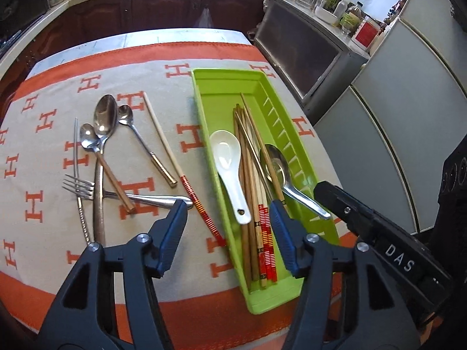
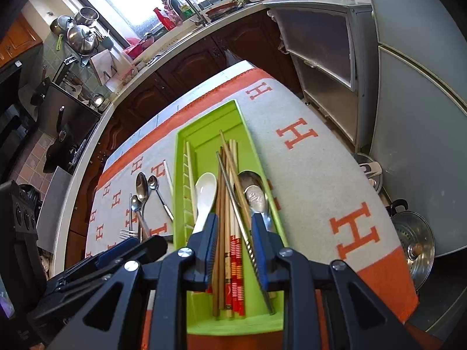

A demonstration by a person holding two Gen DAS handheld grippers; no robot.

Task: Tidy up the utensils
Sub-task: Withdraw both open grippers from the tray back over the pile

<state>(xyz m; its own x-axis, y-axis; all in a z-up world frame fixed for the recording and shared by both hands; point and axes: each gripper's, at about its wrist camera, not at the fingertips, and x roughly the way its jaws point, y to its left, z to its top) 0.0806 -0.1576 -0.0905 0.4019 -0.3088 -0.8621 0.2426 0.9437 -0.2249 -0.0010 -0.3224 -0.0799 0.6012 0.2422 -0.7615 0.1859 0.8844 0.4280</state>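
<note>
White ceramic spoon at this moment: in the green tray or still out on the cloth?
In. The white ceramic spoon lies inside the green tray, bowl up, beside the chopsticks, within the tray's walls.

Daylight floods through a window [image 2: 140, 3] above the sink faucet [image 2: 186, 5]; dark wooden cabinets [image 2: 186, 64] run beneath a pale countertop [image 2: 163, 55], a grey refrigerator [image 2: 417, 67] stands right

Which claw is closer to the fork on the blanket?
Left. The left gripper hangs open with one fingertip just past the fork handle's end. The right gripper is open over the green tray, farther away.
</note>
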